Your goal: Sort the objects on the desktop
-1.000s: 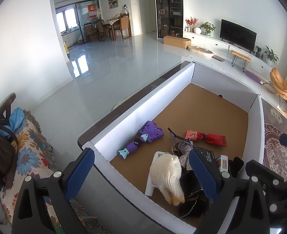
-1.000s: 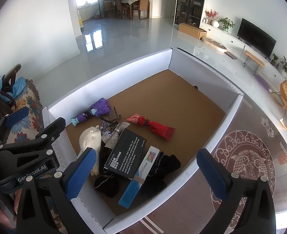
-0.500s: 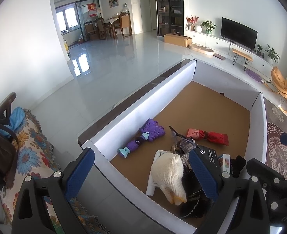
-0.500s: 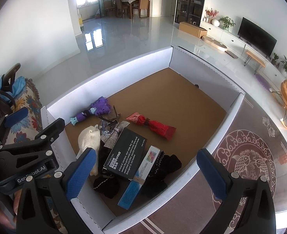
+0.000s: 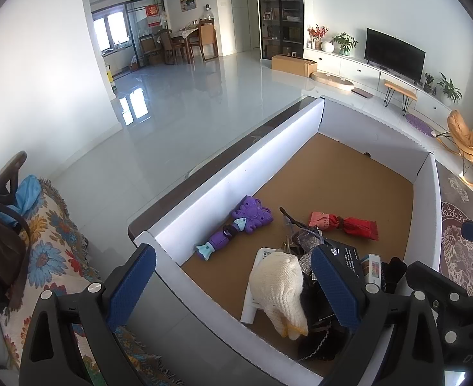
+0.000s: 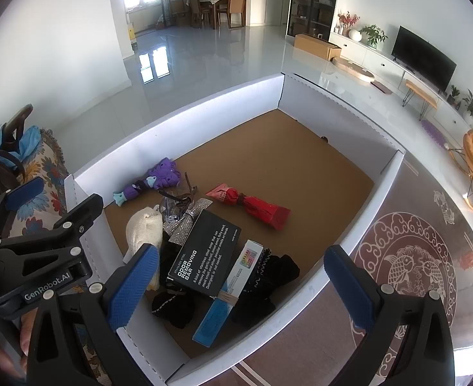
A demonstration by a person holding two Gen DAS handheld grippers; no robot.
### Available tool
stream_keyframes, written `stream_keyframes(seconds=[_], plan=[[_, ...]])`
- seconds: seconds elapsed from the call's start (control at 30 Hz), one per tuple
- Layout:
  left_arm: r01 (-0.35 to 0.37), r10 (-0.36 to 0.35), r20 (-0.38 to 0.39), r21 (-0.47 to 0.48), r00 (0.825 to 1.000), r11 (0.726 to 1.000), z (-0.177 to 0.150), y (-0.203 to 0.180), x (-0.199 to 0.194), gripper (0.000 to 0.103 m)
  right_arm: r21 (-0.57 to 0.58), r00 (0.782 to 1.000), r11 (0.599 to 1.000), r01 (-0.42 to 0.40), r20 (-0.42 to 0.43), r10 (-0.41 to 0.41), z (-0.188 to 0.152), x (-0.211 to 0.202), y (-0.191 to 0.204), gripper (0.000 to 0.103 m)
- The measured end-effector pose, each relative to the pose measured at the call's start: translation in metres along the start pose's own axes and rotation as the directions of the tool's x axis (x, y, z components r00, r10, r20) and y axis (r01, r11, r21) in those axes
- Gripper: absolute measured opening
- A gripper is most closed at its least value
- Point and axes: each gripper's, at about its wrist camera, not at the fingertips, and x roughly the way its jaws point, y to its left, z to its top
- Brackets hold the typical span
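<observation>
Left wrist view: my left gripper (image 5: pixel 233 288) is spread wide and holds nothing; its blue pads (image 5: pixel 130 284) frame the near corner of a white-walled tray (image 5: pixel 236 173) with a brown floor. My right gripper (image 6: pixel 241 284) is likewise spread wide and empty, positioned above the near end of the same tray. All the task objects lie inside the tray, grouped at its near end; the far half of the brown floor is bare. A purple toy (image 6: pixel 149 183) lies just beside the left wall. A red wrapped packet (image 6: pixel 252 204) lies apart from it, toward the middle of the floor. A cream knitted item (image 5: pixel 280 289) rests on a white flat card (image 5: pixel 252 296) near the front wall. A black box (image 6: pixel 206 252) printed with "ODOR REMOVING BAR" lies flat beside the knitted item, touching a glittery silver strip (image 6: pixel 188 217) and a tangle of dark cords (image 6: pixel 178 196) at its far end. A long blue-and-white box (image 6: pixel 228 292) lies along the right side of the black box, touching it. Black fabric pieces (image 6: pixel 268 276) lie right of the long box, and another black fabric piece (image 6: pixel 172 305) lies at the near end of the black box. In the right wrist view, my left gripper's black frame appears at the left edge, over the tray's near wall. A floral blanket (image 5: pixel 53 251) lies outside the tray to the left.
</observation>
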Motion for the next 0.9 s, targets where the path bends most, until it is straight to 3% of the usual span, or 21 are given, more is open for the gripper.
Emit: stream_keyframes(seconds=[0.57, 0.77, 0.9], plan=[[-0.002, 0.002, 0.001, -0.002, 1.000, 1.000, 0.001, 0.000, 0.000, 0.098, 0.004, 1.000, 1.000, -0.003, -0.001, 0.003, 0.000, 0.001, -0.001, 0.103], [-0.039, 0.042, 0.099, -0.028, 0.994, 0.999, -0.001, 0.002, -0.013, 0.103, 0.007, 1.000, 1.000, -0.002, 0.000, 0.002, 0.000, 0.000, -0.002, 0.103], [0.014, -0.011, 0.092, -0.034, 0.996, 0.999, 0.002, 0.003, -0.015, 0.103, 0.011, 1.000, 1.000, -0.004, 0.000, 0.004, 0.001, 0.001, -0.005, 0.103]])
